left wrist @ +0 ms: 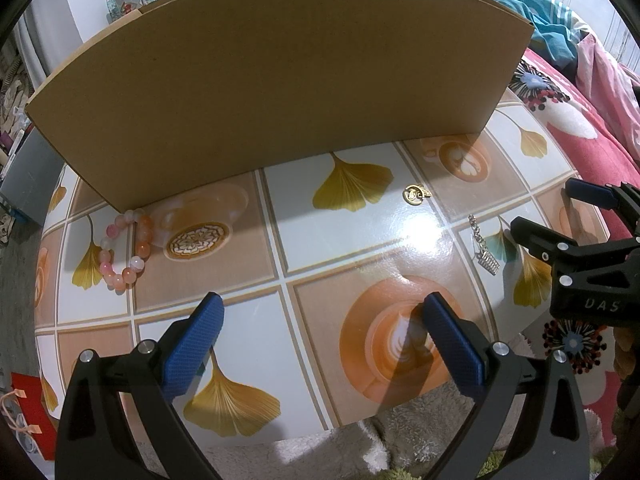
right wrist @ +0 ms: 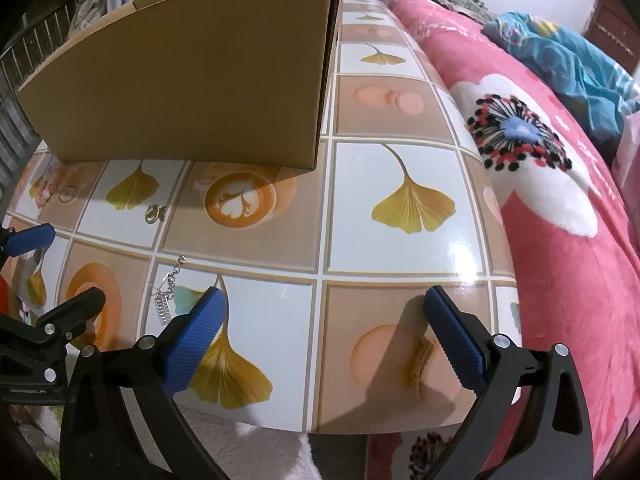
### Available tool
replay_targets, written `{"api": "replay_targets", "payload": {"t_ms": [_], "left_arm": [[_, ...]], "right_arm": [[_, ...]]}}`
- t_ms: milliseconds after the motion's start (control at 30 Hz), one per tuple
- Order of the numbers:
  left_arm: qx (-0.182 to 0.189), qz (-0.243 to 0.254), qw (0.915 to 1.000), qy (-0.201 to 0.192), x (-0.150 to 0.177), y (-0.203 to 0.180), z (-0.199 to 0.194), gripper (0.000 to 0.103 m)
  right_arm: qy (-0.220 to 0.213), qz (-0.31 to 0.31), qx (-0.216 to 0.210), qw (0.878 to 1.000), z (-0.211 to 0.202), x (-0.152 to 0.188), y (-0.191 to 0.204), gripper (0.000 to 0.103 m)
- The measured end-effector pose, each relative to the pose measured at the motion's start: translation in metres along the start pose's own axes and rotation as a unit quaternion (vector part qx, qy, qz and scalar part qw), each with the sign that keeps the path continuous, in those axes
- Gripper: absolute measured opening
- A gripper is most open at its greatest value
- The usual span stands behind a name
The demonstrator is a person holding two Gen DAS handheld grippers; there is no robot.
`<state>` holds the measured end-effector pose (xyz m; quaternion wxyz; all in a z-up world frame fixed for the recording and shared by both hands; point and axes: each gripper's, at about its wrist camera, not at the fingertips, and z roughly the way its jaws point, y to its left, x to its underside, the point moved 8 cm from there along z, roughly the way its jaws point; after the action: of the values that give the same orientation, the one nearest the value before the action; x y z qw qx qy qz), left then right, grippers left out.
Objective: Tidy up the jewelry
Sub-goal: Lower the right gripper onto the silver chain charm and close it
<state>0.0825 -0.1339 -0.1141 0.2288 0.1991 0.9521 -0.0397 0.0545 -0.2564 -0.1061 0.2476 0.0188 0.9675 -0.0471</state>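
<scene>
1. Glossy printed covering spreads over the table, a grid of squares showing yellow ginkgo leaves and cups of latte art; its near edge curves away above a shaggy rug.
2. Pink fleece with large white, black and red flowers, the blanket lies along the table's right side, with a teal cloth bunched behind it.
3. Brown and plain, the cardboard box stands upright on the far half of the table, its open top edge ragged in the right wrist view.
4. The left gripper hovers over the near edge of the table with its blue-padded fingers spread wide and nothing between them.
5. The right gripper sits just to the right of it, jaws at full spread, likewise empty, above a peach-coloured square.
6. The bead bracelet, pink, orange and white, lies flat on the table touching or just at the box's lower left corner.
7. The silver chain with a small ladder-like pendant rests near the table's right edge, just beside the right gripper's left finger and apart from it.
8. The gold earrings, the smallest pieces, lie in front of the box, between the bracelet and the chain.
</scene>
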Motion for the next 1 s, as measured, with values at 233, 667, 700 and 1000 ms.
{"api": "replay_targets", "payload": {"t_ms": [233, 667, 700, 1000], "left_arm": [[0.000, 0.000, 1.0000, 0.000, 0.0007, 0.0001, -0.0002, 0.098], [0.000, 0.000, 1.0000, -0.001, 0.0016, -0.0003, -0.0001, 0.098], [0.000, 0.000, 1.0000, -0.002, 0.0021, -0.0001, -0.0005, 0.098], [0.003, 0.001, 1.0000, -0.007, 0.0009, 0.0009, -0.0010, 0.098]], "right_arm": [[0.000, -0.001, 0.001, 1.000, -0.0005, -0.0004, -0.0002, 0.095], [0.004, -0.010, -0.007, 1.000, -0.0004, -0.0019, 0.0010, 0.095], [0.004, -0.011, -0.010, 1.000, -0.0001, -0.0021, 0.0006, 0.095], [-0.019, -0.039, 0.005, 0.999, -0.0085, -0.0043, 0.0011, 0.095]]}}
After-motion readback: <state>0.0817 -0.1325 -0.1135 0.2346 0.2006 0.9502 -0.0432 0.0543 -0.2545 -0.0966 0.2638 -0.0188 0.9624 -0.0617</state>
